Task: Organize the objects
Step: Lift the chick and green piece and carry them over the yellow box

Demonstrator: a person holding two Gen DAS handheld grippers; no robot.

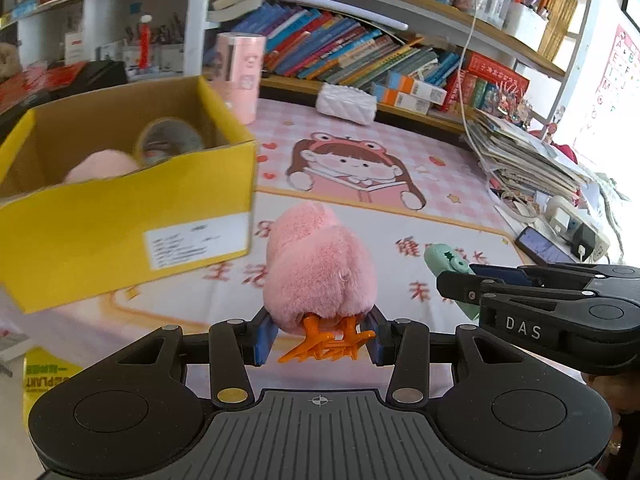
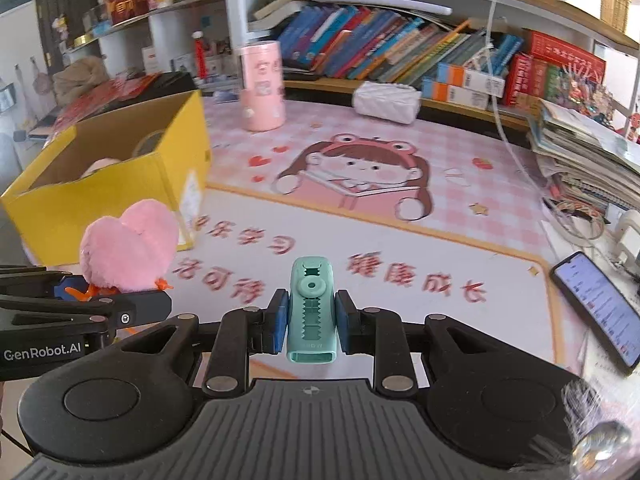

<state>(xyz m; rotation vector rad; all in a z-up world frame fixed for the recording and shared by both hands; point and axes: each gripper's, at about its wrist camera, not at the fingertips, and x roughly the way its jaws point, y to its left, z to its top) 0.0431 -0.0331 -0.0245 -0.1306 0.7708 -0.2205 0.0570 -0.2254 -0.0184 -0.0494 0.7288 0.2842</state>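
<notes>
Desk mat (image 2: 360, 240): yellow box (image 1: 120, 232), tape roll (image 1: 170, 138) inside.

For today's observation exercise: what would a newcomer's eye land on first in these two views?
Probably the fluffy pink heart clip, gripped in the left gripper, and the mint-green clip held in the right gripper. Next, the open yellow box on the left of the pink cartoon mat.

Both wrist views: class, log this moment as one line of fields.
left gripper: shut on pink plush | right gripper: shut on green clip | yellow box: open, holds tape roll
</notes>
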